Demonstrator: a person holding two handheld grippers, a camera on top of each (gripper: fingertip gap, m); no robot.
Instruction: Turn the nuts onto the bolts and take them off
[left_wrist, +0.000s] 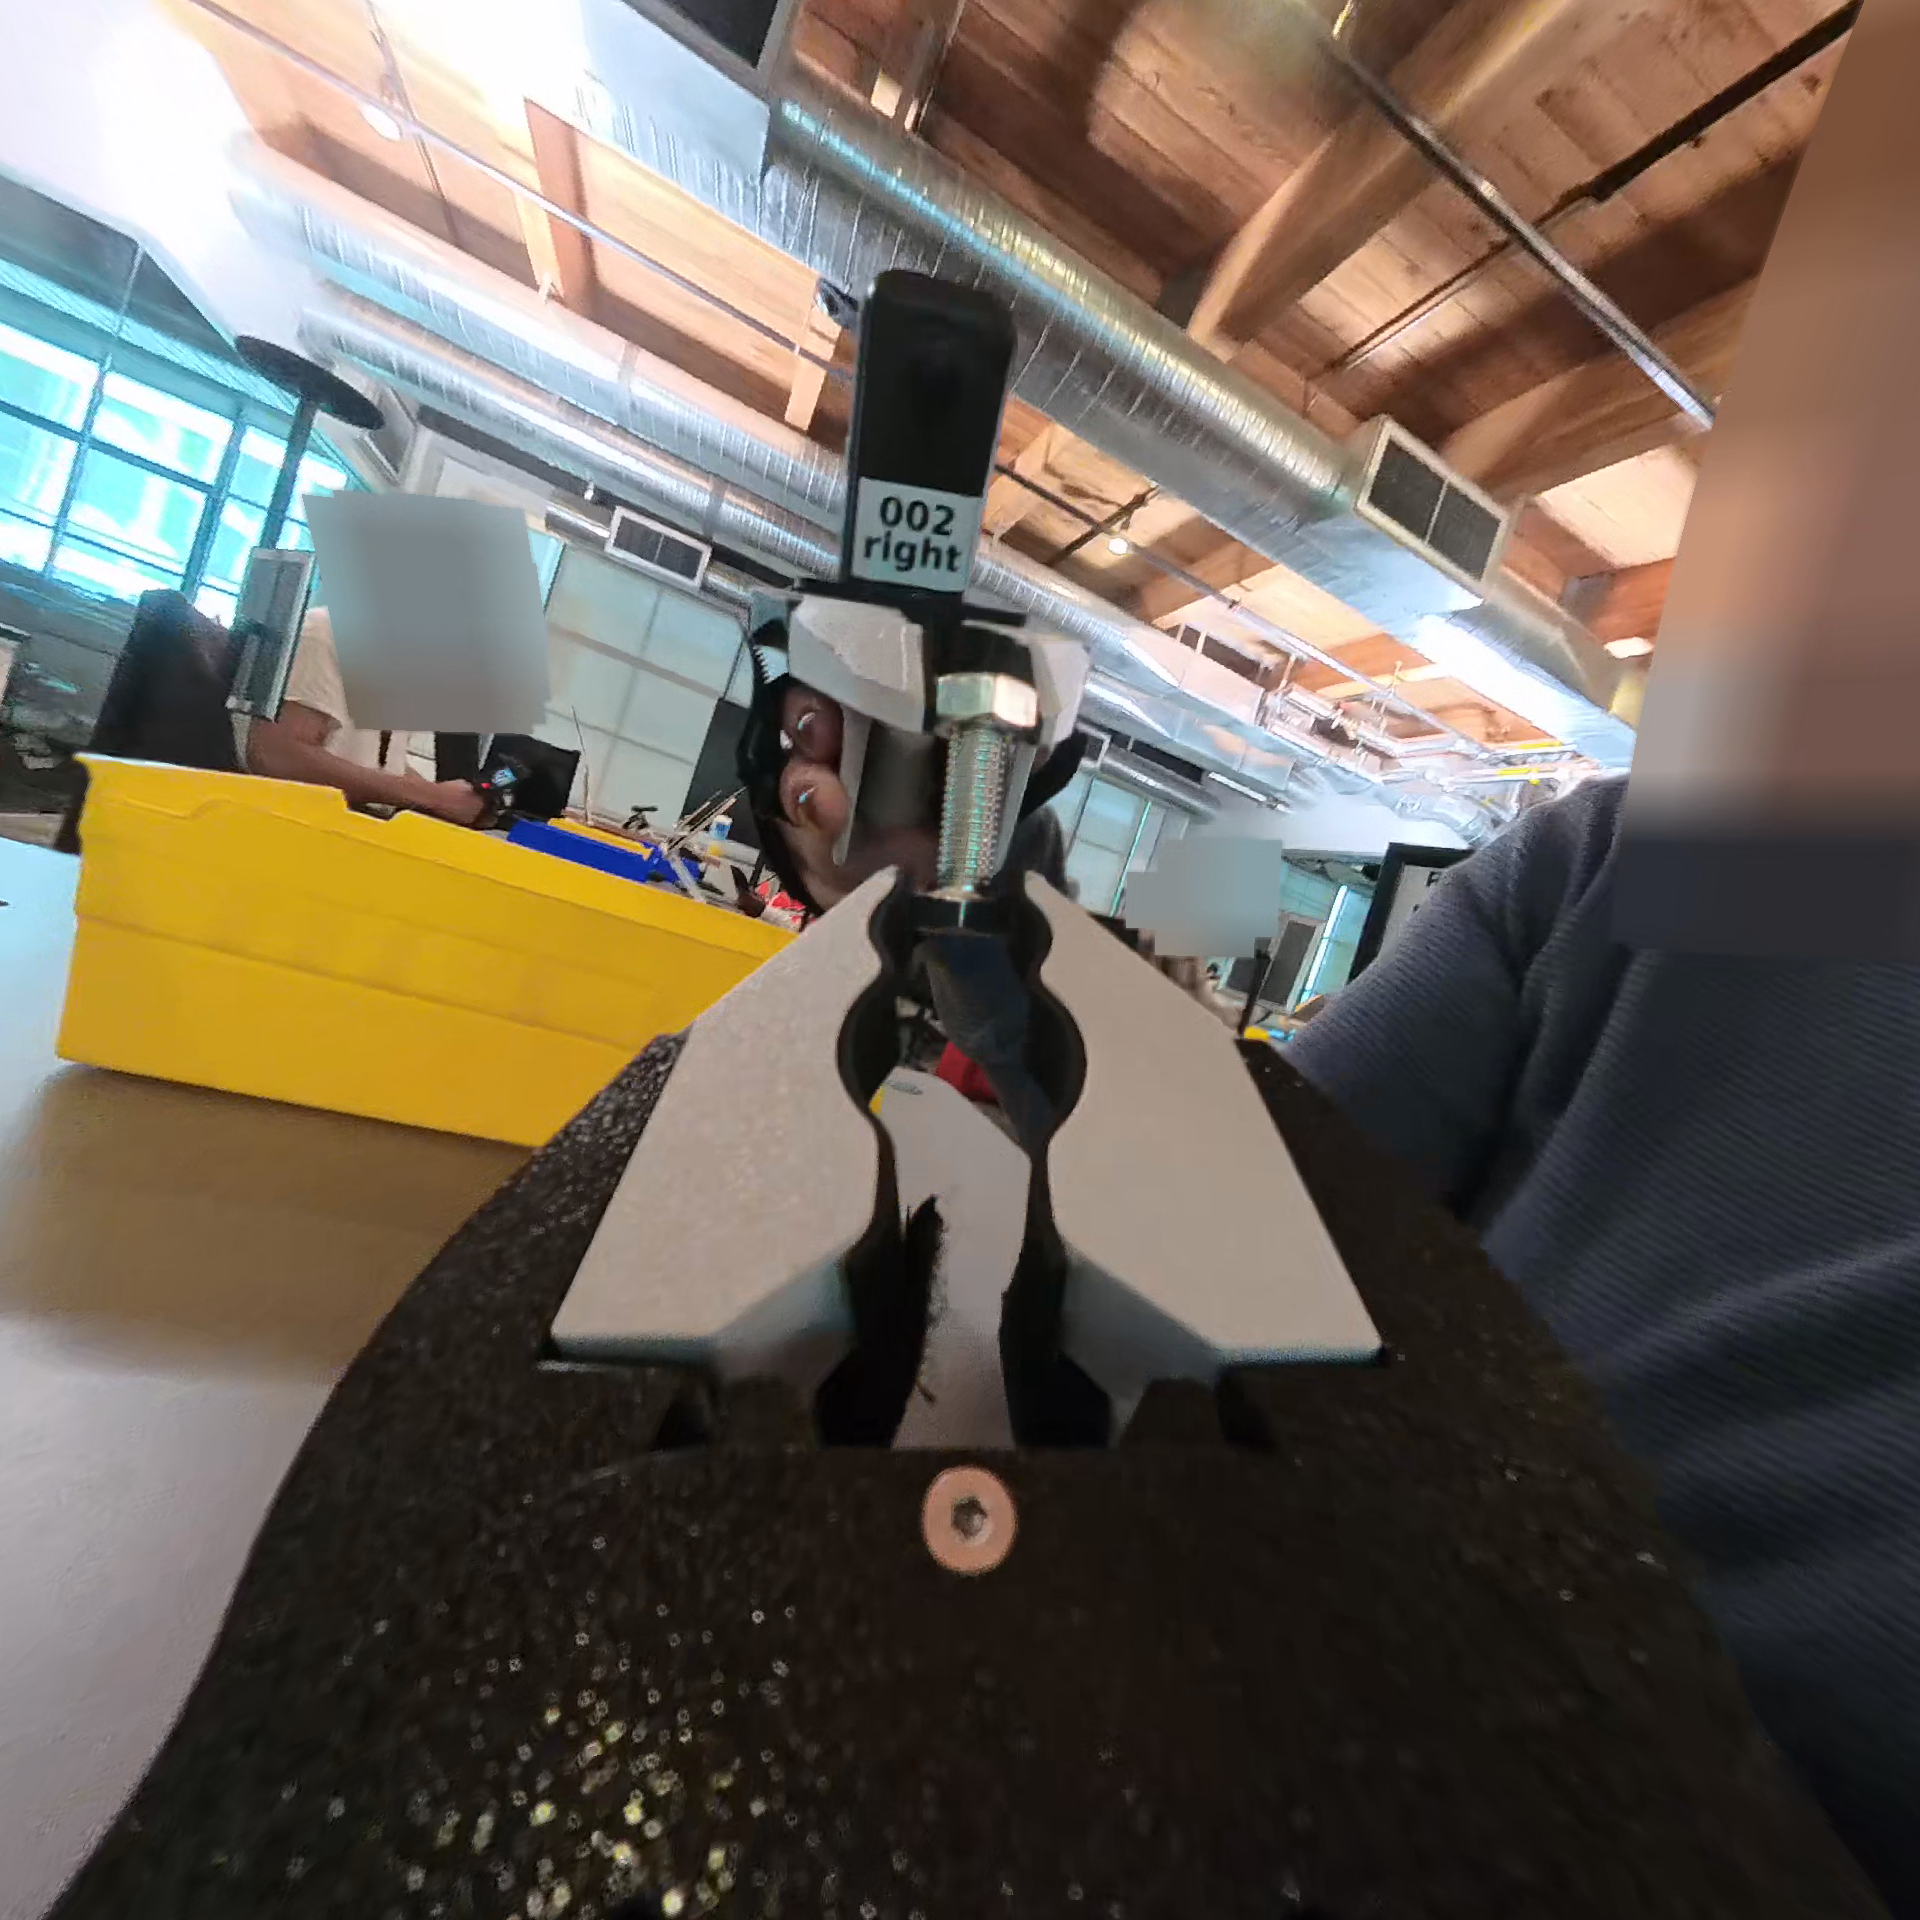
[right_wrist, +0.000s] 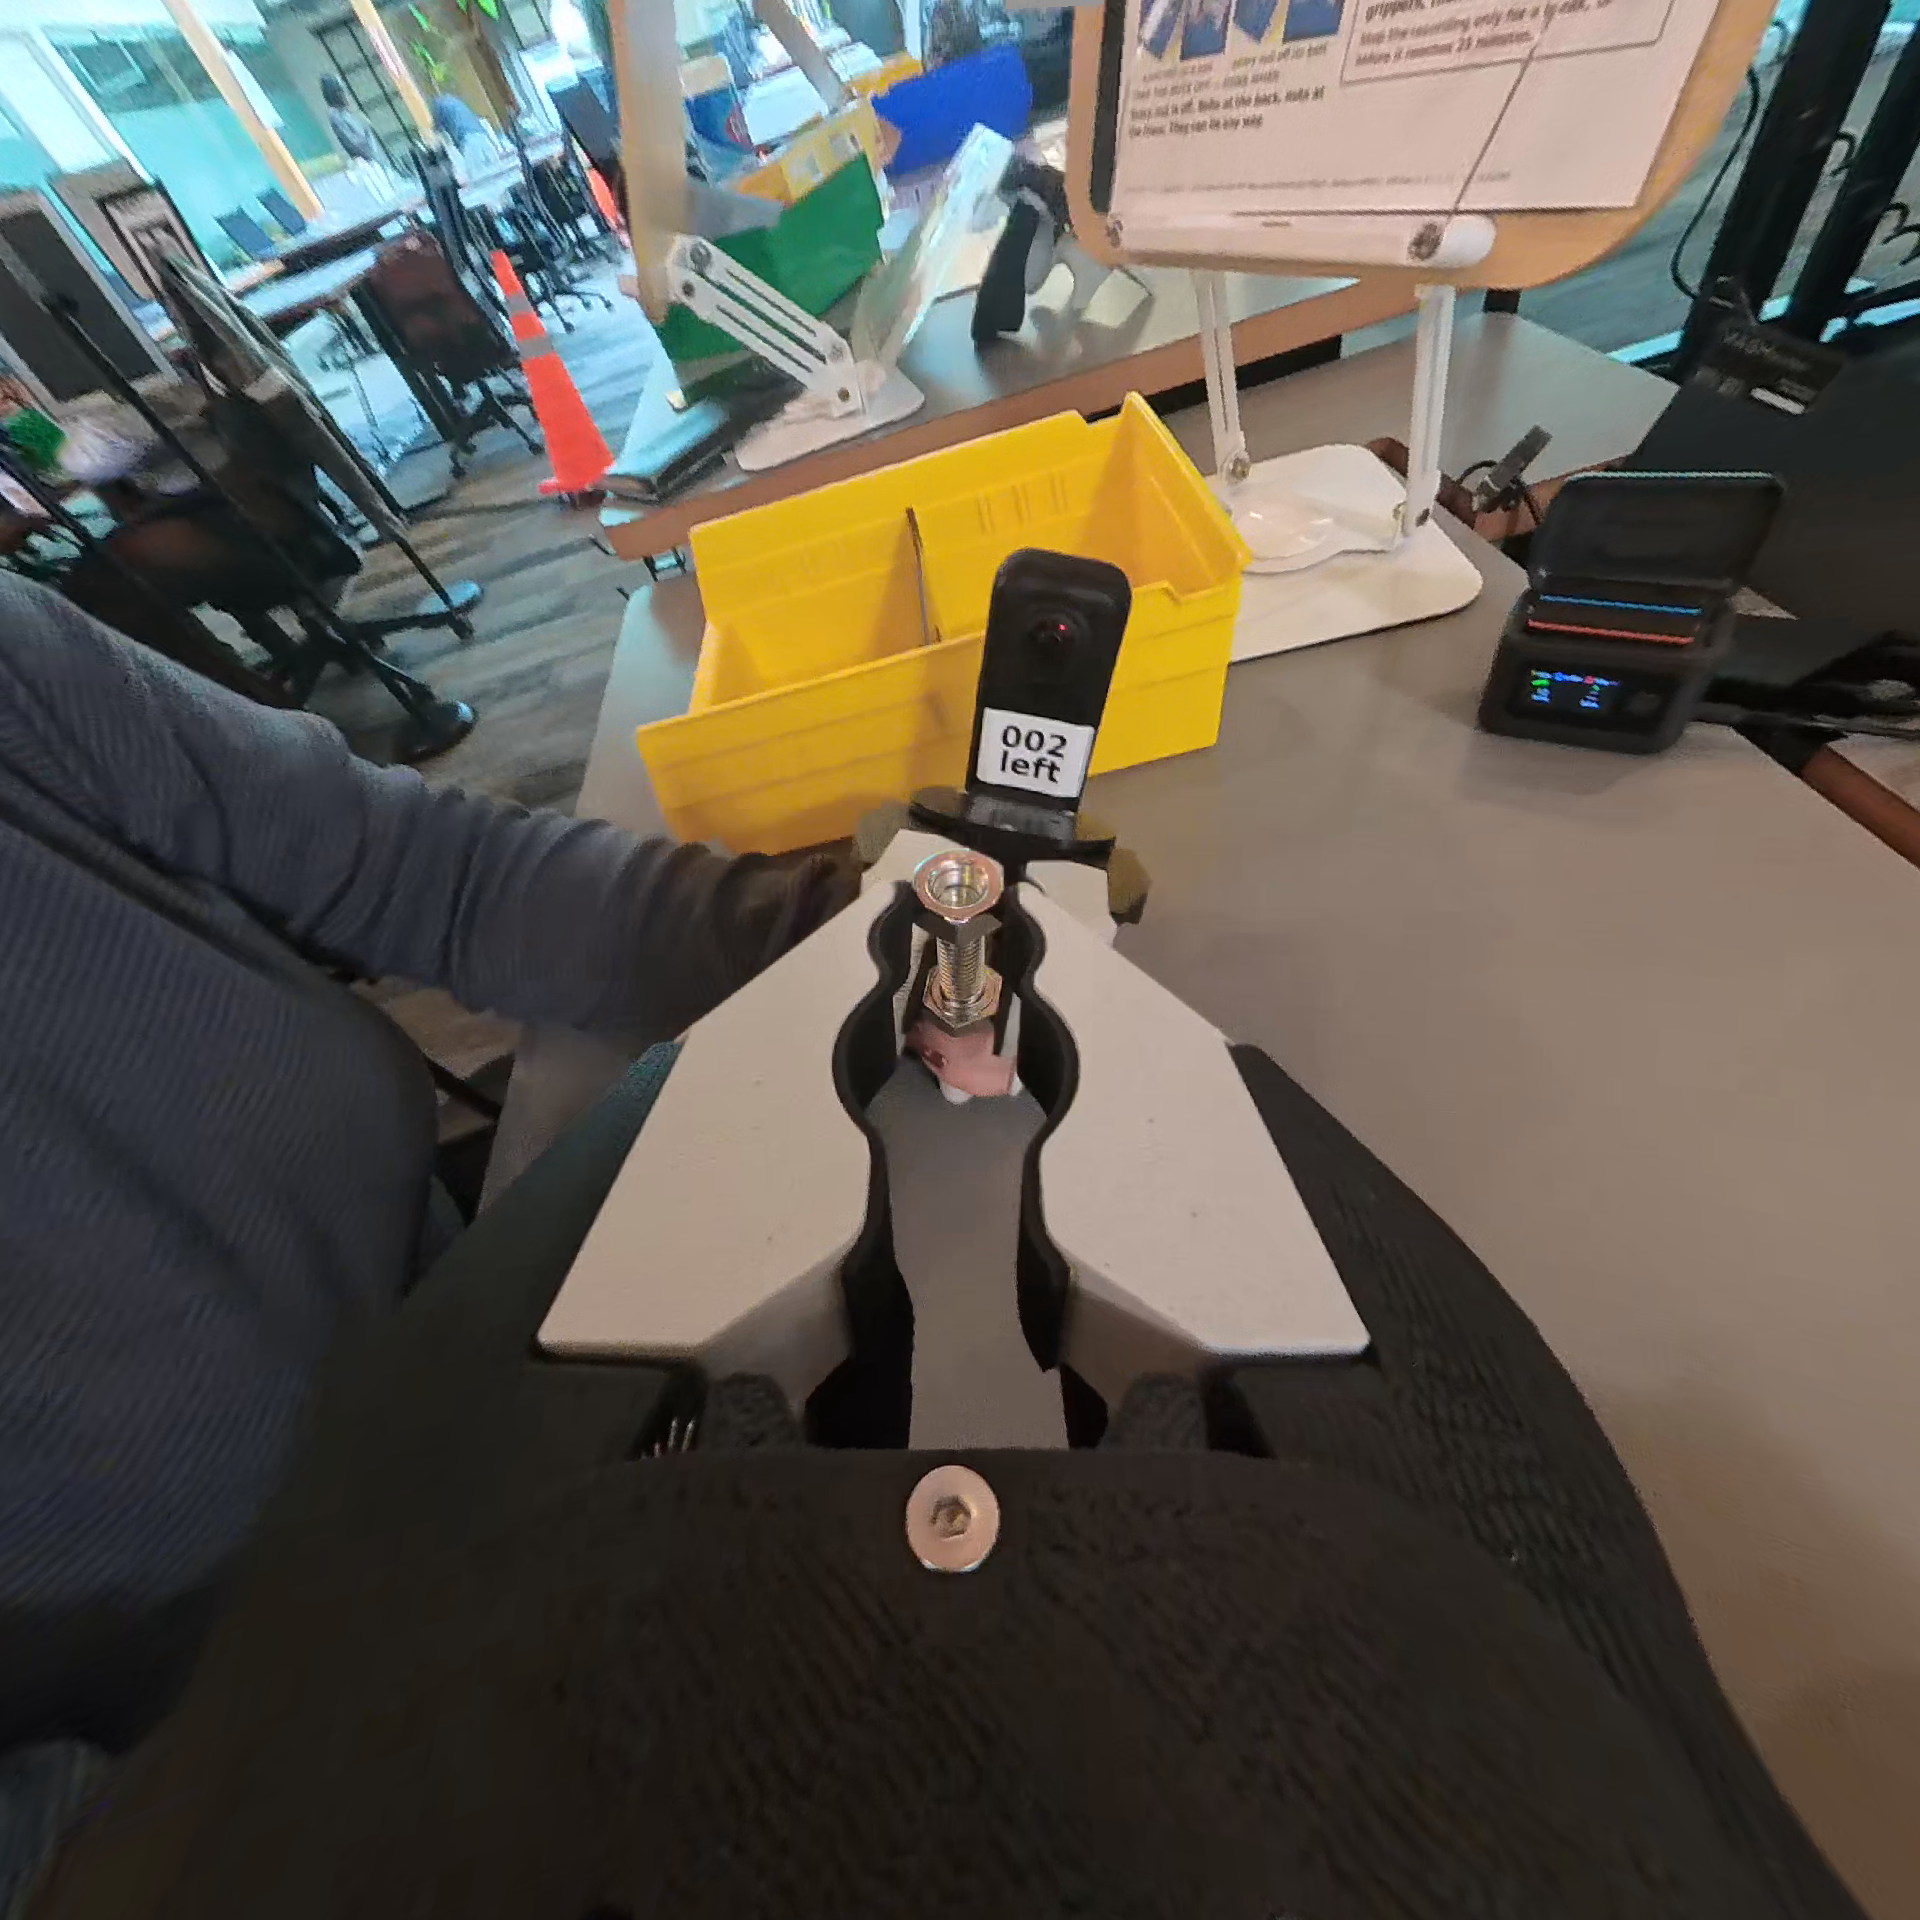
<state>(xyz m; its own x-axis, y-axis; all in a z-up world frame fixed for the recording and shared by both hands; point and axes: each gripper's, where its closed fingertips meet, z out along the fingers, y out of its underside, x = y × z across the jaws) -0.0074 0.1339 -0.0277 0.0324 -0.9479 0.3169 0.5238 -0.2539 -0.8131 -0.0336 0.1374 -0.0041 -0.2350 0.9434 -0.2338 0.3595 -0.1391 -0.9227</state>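
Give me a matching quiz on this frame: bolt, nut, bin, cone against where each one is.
Things:
1. bolt
2. nut
3. bin
4. cone

Places:
A. on the floor
B. gripped in the left tongs
C. on the table
D. held by its head in the right tongs

Pairs: 1-D, 2-B, 3-C, 4-A
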